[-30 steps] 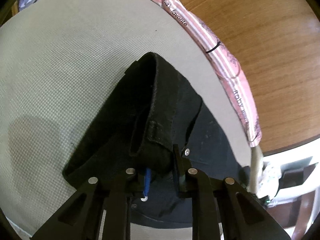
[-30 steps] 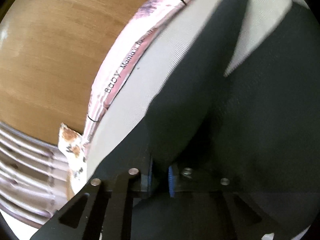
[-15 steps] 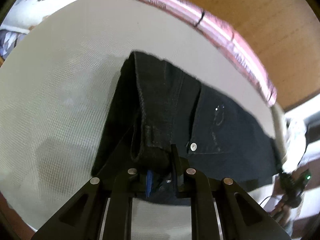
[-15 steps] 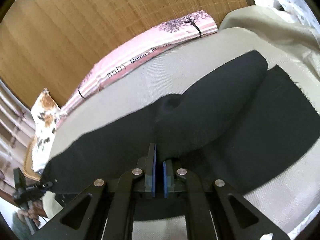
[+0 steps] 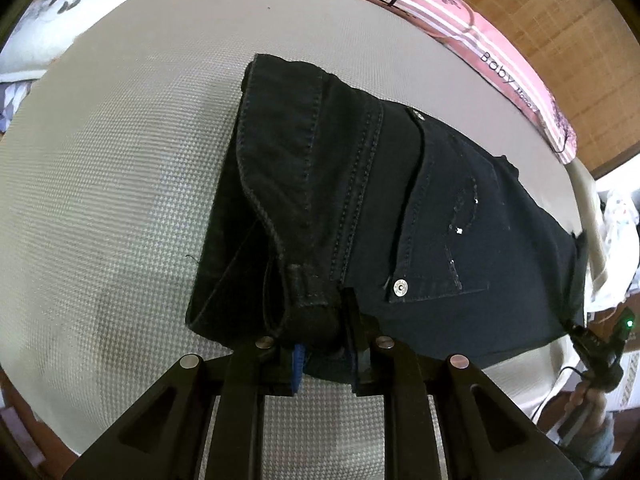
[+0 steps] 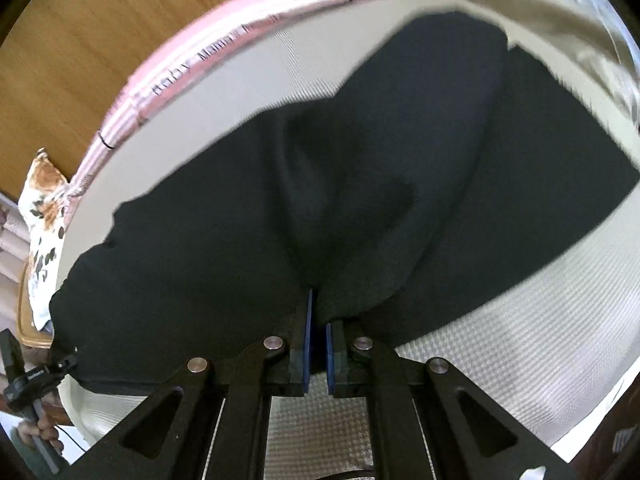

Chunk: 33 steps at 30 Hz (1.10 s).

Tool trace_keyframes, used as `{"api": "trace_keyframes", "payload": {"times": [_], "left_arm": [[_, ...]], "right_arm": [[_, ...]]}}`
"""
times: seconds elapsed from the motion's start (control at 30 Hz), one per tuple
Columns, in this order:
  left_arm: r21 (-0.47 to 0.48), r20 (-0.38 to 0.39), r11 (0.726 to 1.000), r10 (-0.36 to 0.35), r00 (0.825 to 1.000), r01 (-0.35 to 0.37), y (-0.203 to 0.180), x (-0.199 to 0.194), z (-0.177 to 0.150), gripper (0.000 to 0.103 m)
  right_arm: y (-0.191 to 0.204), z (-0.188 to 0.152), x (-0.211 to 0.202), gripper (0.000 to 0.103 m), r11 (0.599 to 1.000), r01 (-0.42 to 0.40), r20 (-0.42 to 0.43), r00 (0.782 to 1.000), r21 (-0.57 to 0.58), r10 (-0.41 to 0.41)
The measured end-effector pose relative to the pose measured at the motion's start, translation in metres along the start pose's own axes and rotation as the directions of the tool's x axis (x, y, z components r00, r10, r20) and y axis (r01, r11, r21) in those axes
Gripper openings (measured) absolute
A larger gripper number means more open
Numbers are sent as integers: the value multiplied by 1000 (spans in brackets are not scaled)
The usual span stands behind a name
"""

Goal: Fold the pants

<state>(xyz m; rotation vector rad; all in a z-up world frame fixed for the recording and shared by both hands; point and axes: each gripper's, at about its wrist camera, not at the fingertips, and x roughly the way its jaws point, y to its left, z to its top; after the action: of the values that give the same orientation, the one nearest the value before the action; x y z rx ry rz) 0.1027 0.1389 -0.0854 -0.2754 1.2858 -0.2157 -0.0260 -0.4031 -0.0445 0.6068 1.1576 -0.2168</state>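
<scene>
Black denim pants lie across a beige woven mat, with the pocket and rivets facing up. My left gripper pinches the folded waistband at a belt loop. Its jaws are opening slightly, with the cloth still pressed between them. In the right wrist view the same pants show a leg doubled over the lower layer. My right gripper is shut on that raised fold of the leg, blue pads nearly touching. The other hand-held gripper shows at the pants' far end.
A pink striped cloth borders the mat's far edge, with wooden floor beyond. A patterned pillow lies at the left. A hand holds the other gripper's handle at the lower left.
Both views have rolled and shifted. The waistband fold now sits more upright and spread in the left view. The right gripper has carried the leg fold sideways across the lower layer.
</scene>
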Motion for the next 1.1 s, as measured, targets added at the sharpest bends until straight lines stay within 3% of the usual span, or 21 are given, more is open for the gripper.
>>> {"api": "trace_keyframes", "payload": {"times": [0.13, 0.23, 0.3, 0.4, 0.5, 0.6, 0.67, 0.8, 0.87, 0.97, 1.1], "left_arm": [[14, 10, 1000, 27, 1000, -27, -3, -9, -4, 23], [32, 15, 999, 28, 999, -29, -5, -18, -12, 26], [43, 13, 999, 33, 999, -33, -6, -23, -17, 34], [77, 16, 994, 71, 997, -72, -9, -31, -25, 42], [141, 25, 980, 141, 990, -143, -15, -38, -33, 42], [142, 79, 970, 188, 979, -198, -19, -47, -35, 42], [163, 137, 969, 162, 977, -183, -31, -57, -35, 42], [302, 200, 950, 12, 980, -73, -84, -65, -30, 43], [397, 186, 918, -63, 981, -16, -121, -59, -29, 43], [533, 131, 845, -148, 980, 57, -182, -37, -30, 44], [685, 28, 715, -217, 976, 139, -256, -3, -50, 44]], "right_arm": [[-2, -1, -2, 6, 1000, -22, 4, 1000, 11, 22], [-12, -1, -1, 11, 994, -88, -7, 996, 70, 88], [-20, 0, 0, 13, 983, -140, -13, 990, 119, 142], [-34, 0, 1, 17, 953, -225, -6, 973, 204, 231], [-49, 2, 3, 20, 914, -291, 10, 954, 283, 301], [-63, 4, 5, 20, 866, -350, 28, 931, 359, 364], [-71, 5, 4, 22, 848, -361, 44, 926, 388, 375], [-88, 12, -1, 23, 832, -384, 90, 920, 400, 381], [-94, 18, 2, 23, 819, -403, 87, 910, 408, 404], [-97, 24, 5, 23, 816, -415, 84, 904, 401, 419], [-96, 29, 3, 24, 808, -439, 92, 893, 393, 440]]}}
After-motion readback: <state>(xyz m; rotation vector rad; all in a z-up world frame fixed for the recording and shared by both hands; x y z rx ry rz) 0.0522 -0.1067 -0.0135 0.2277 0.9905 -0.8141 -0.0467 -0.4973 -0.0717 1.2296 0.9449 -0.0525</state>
